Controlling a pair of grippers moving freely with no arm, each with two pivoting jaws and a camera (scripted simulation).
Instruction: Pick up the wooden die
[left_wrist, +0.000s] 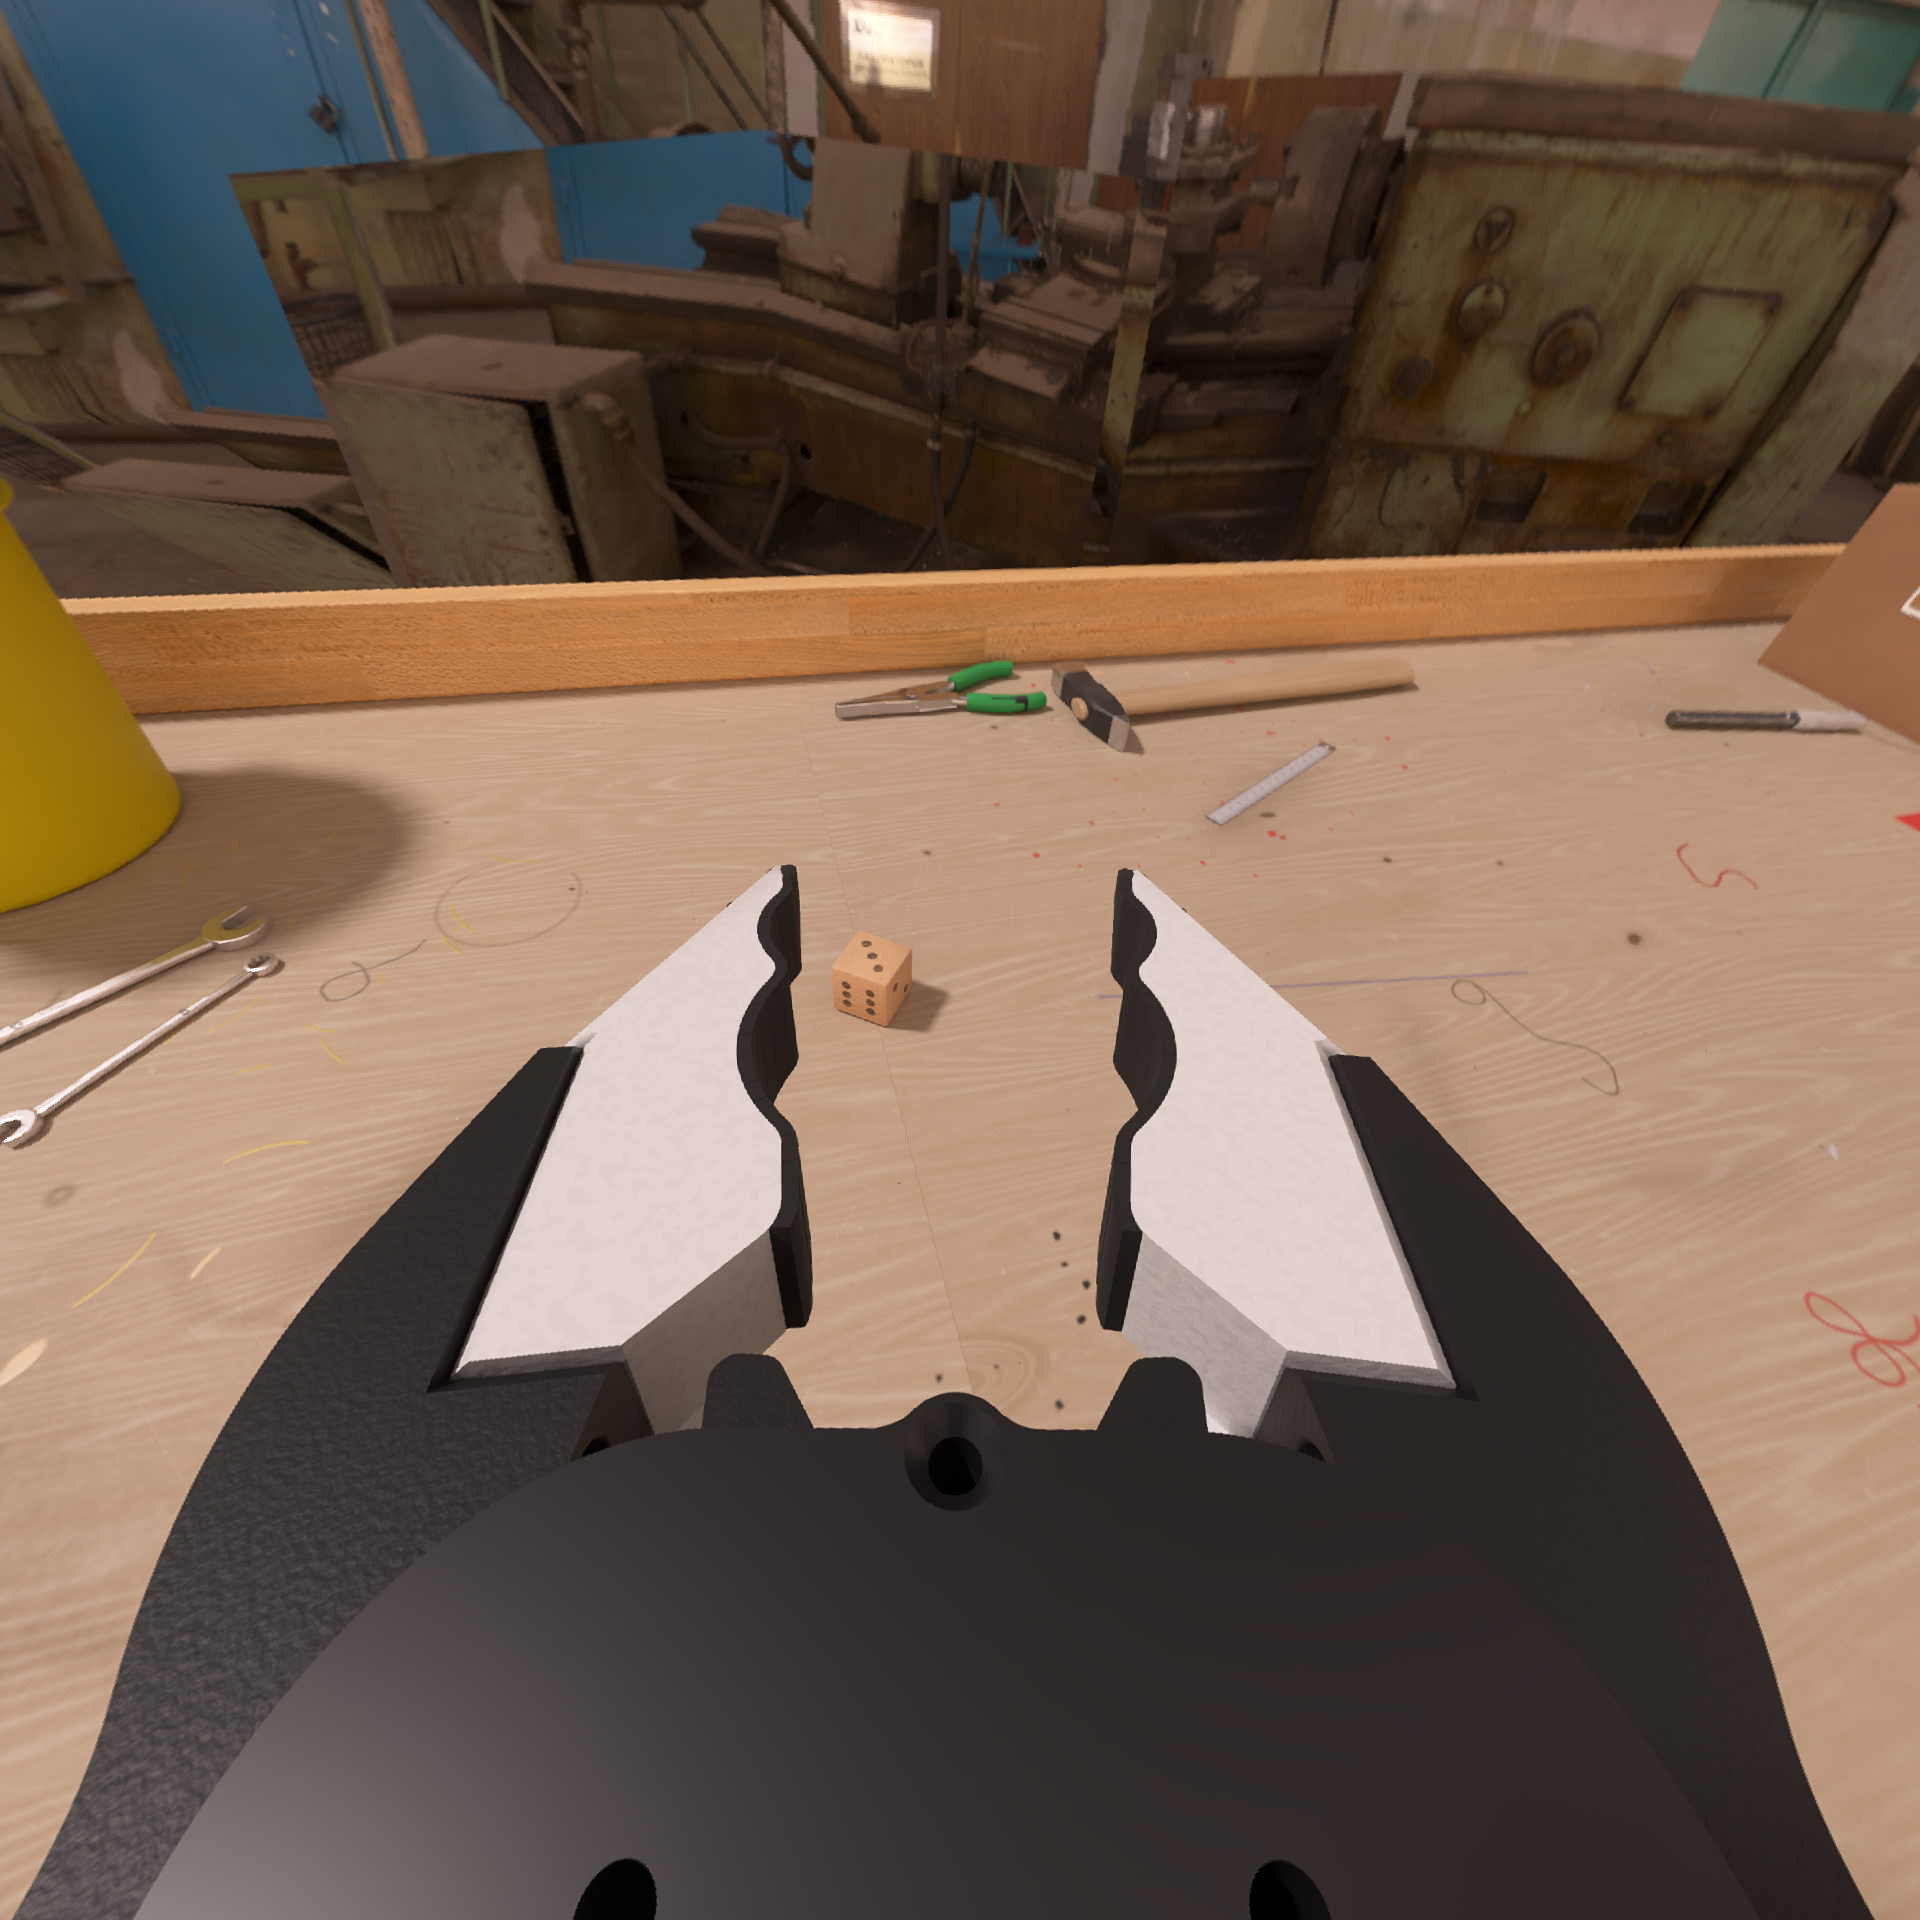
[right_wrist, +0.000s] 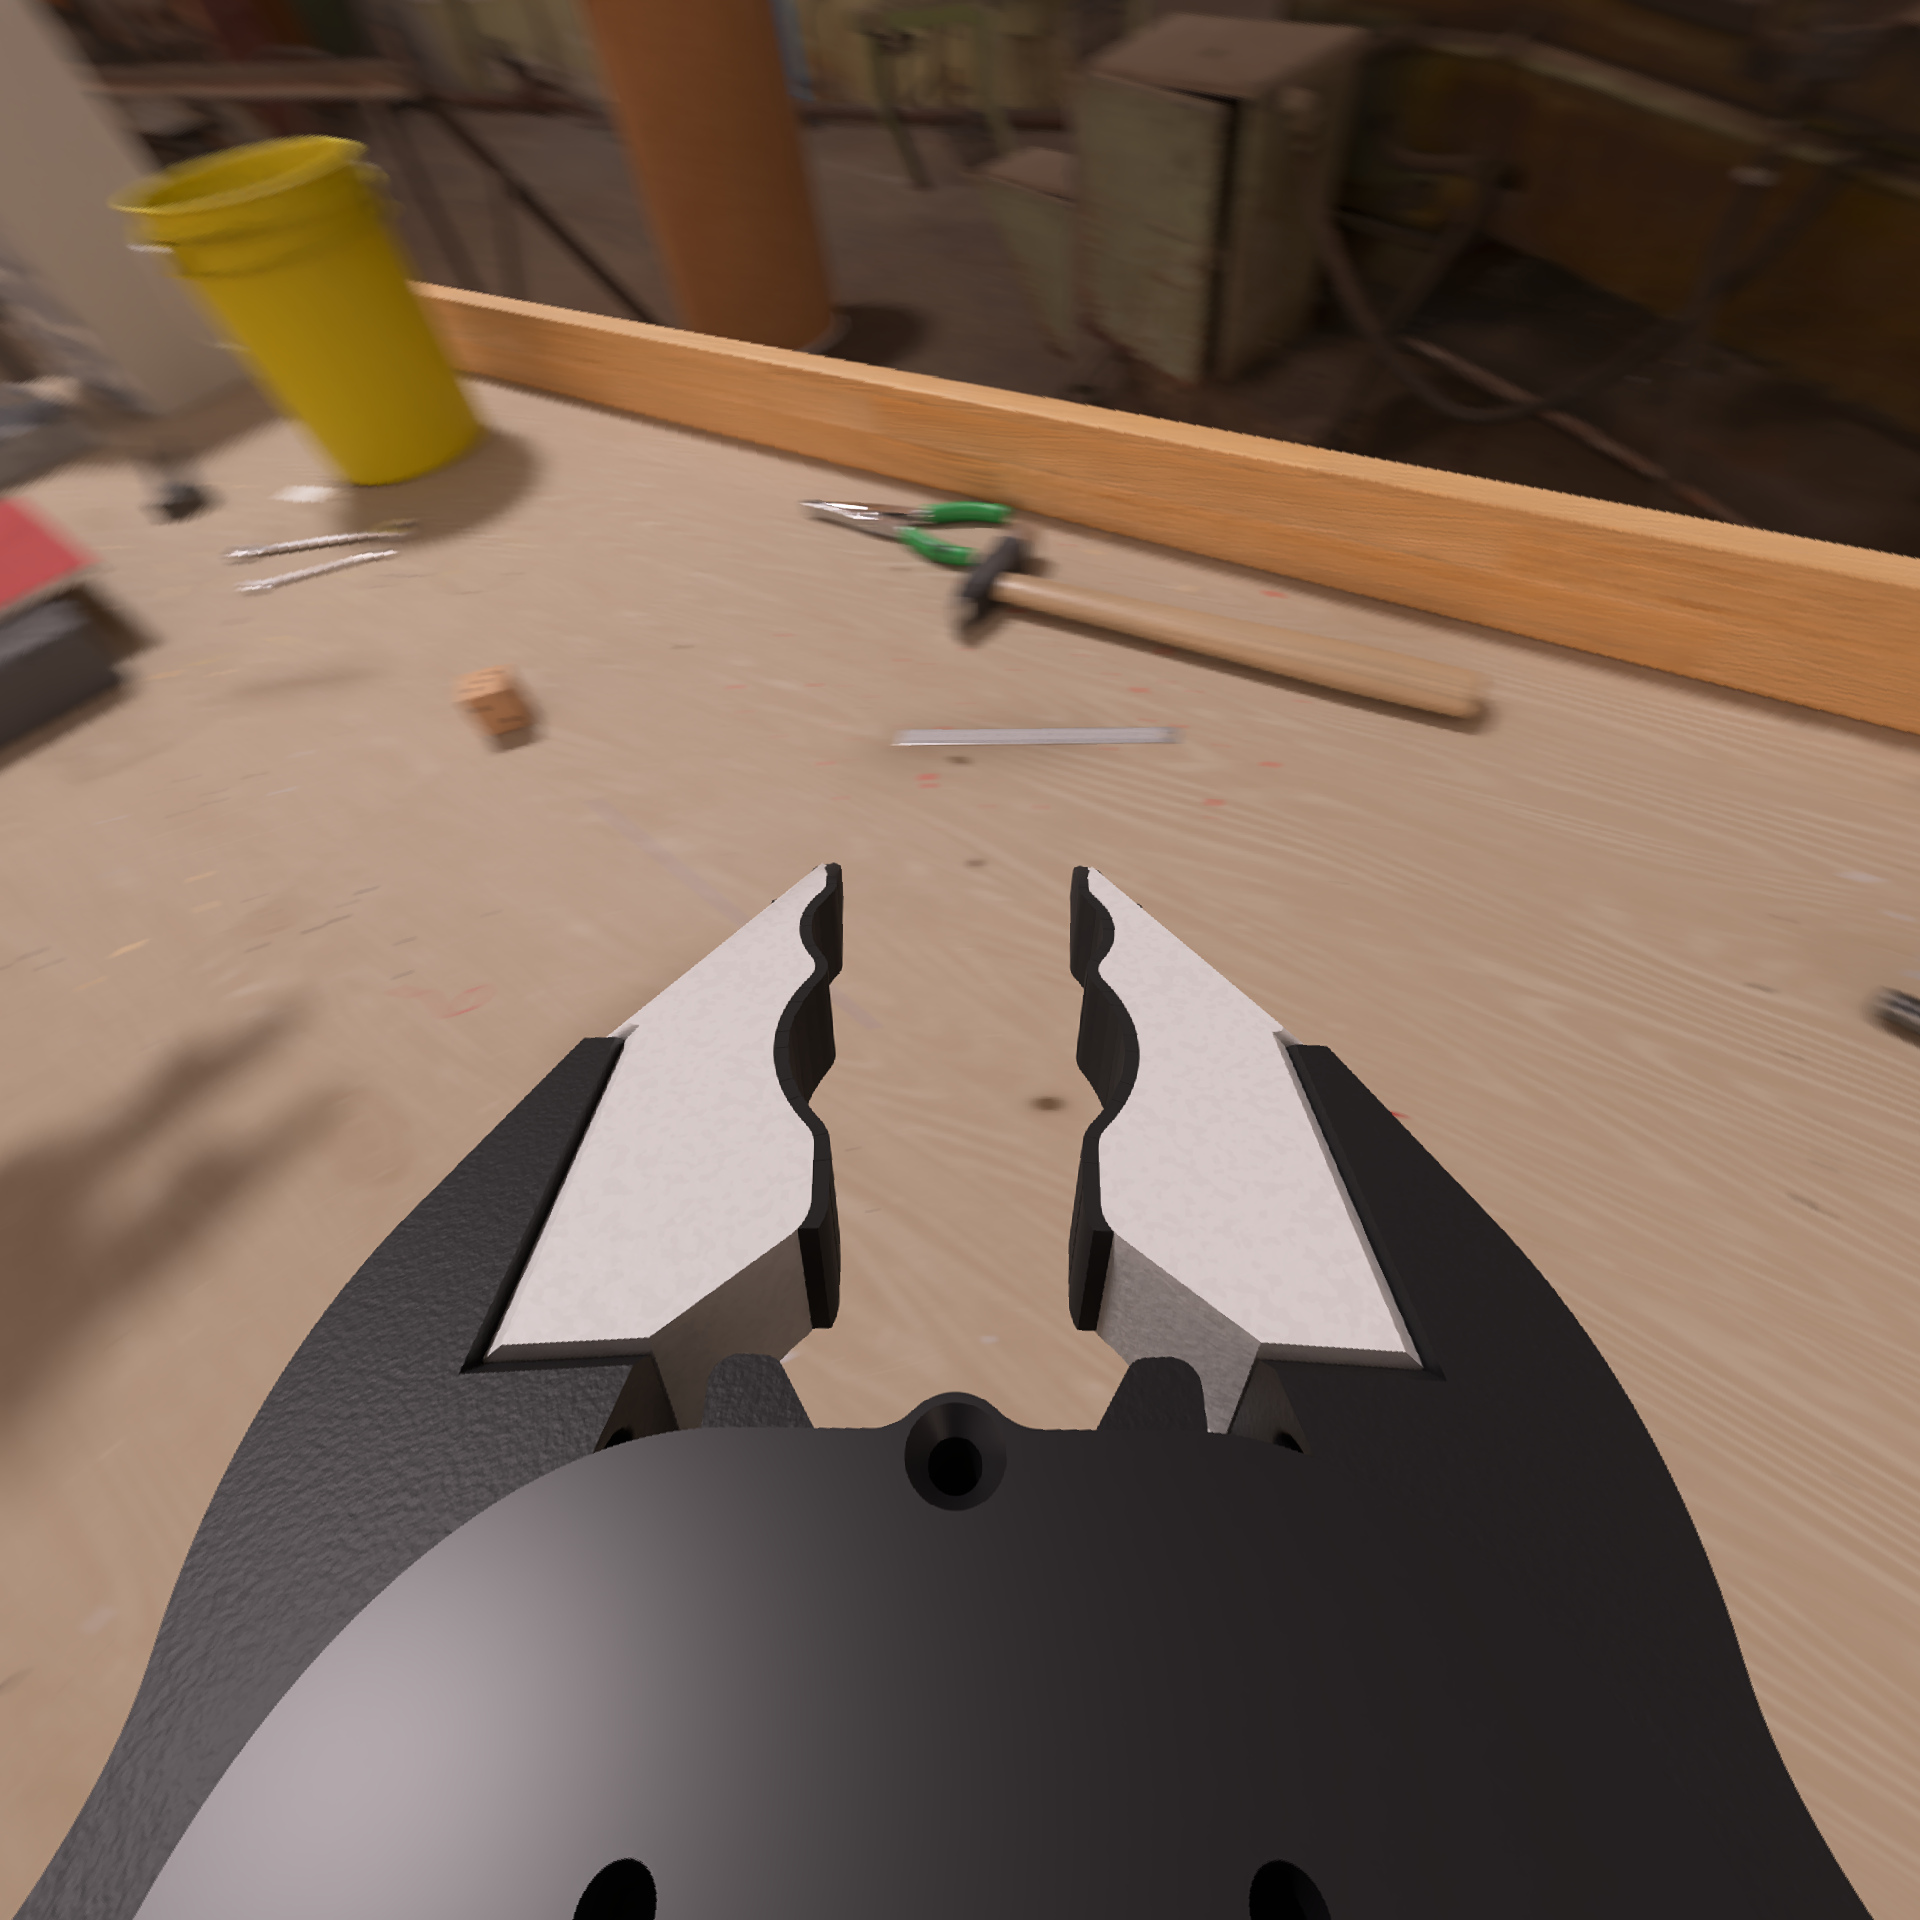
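Note:
The wooden die (left_wrist: 871, 979) is a small light-brown cube with black pips, resting on the plywood table. In the left wrist view it lies between my left gripper's (left_wrist: 956, 883) two fingers, nearer the left one, a little short of the tips and below them. The left gripper is open and empty. In the right wrist view, which is blurred, the die (right_wrist: 497, 707) sits far off to the upper left of my right gripper (right_wrist: 956, 881). The right gripper is open and empty above bare table.
A yellow bucket (left_wrist: 62, 727) stands at the left, with two wrenches (left_wrist: 135, 997) near it. Green-handled pliers (left_wrist: 940, 694), a hammer (left_wrist: 1226, 694) and a steel ruler (left_wrist: 1270, 784) lie by the wooden rail (left_wrist: 727, 634). A marker (left_wrist: 1761, 719) and a cardboard box (left_wrist: 1860, 623) are at the right.

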